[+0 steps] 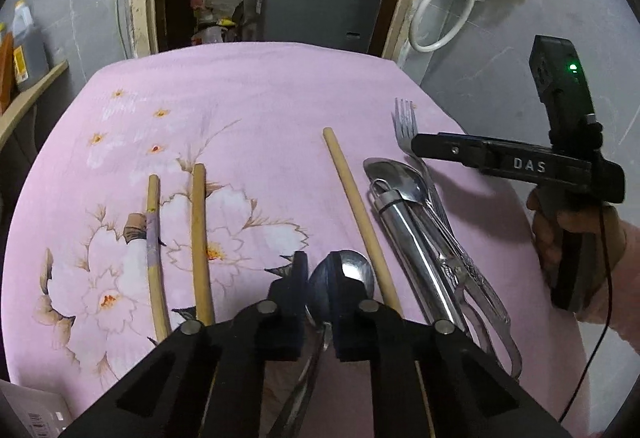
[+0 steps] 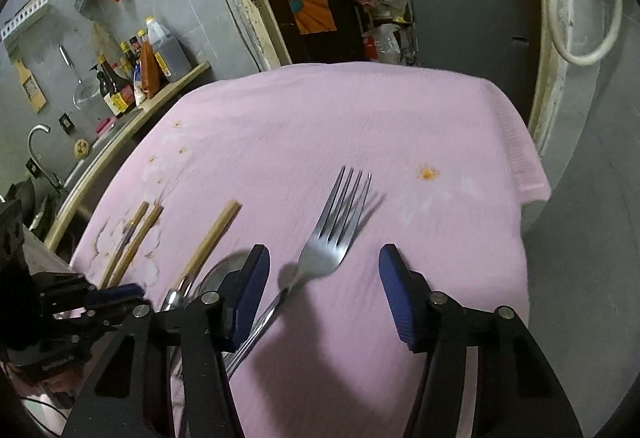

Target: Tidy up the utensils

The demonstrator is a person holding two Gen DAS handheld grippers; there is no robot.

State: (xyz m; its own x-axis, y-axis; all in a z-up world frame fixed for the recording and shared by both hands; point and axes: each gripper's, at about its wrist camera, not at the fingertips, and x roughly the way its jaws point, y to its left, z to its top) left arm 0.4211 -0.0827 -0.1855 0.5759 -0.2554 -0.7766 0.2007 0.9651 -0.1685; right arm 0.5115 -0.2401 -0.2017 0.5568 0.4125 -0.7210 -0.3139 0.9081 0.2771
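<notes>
left gripper clamped on spoon, metal pile to its right

left gripper (image 1: 320, 278) pinches a spoon (image 1: 348, 270) — handle running back toward the camera. steel pile (image 1: 412, 222) lies just right, parallel; right gripper (image 2: 324, 278) hovers spread over the fork (image 2: 340, 222).

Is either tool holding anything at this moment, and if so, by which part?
The left tool grips a spoon at the neck, just below its bowl. The right tool is open, holding nothing.
</notes>
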